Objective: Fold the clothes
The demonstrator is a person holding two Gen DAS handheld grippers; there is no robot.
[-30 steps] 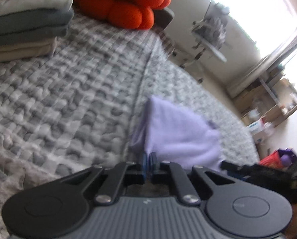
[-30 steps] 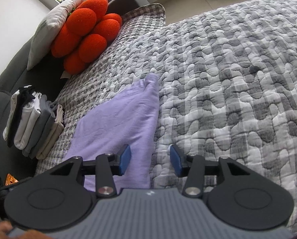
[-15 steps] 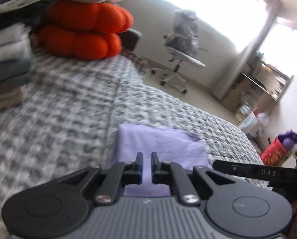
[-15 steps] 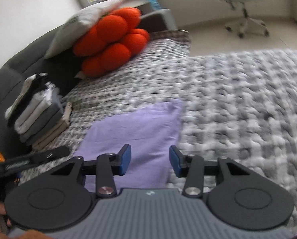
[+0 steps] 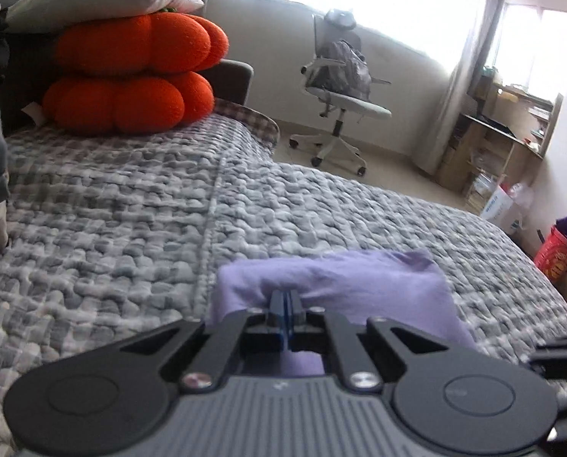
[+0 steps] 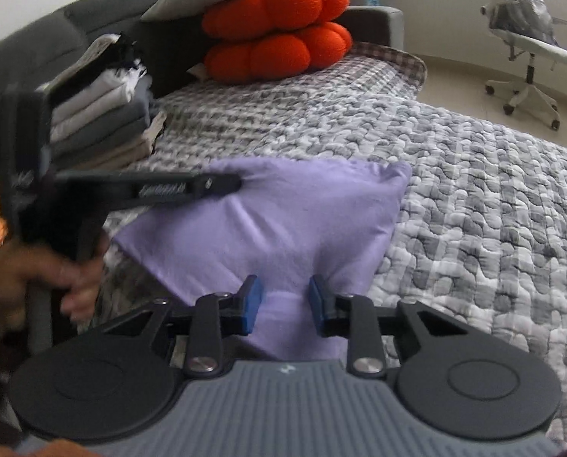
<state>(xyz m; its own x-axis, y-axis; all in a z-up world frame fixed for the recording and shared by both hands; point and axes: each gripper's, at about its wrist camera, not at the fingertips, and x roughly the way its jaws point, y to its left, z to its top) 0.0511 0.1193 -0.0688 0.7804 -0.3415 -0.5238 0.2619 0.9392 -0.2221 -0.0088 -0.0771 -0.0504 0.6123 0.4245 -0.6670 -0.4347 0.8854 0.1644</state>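
Two hand-held grippers work one lilac garment (image 6: pixel 283 221) lying on the grey quilted bed (image 6: pixel 492 209). L hand-held gripper (image 5: pixel 286 306): jaws together, clamped on the garment's near edge, w/ cloth bunched up around the tips. R hand-held gripper (image 6: pixel 281 302): jaws closing, cloth lying between but pads not touching it. Folded stack (image 6: pixel 104 114) & orange cushions (image 6: pixel 279 30) sit further back.

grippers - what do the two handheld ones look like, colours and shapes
Both match: the left gripper and right gripper have a ribbed grey body, two round black discs at the sides, black linkage arms with silver screws, and blue pads on the fingertips. From the side, the left one shows white lettering, too blurred to read. No cables or sleeves are visible.
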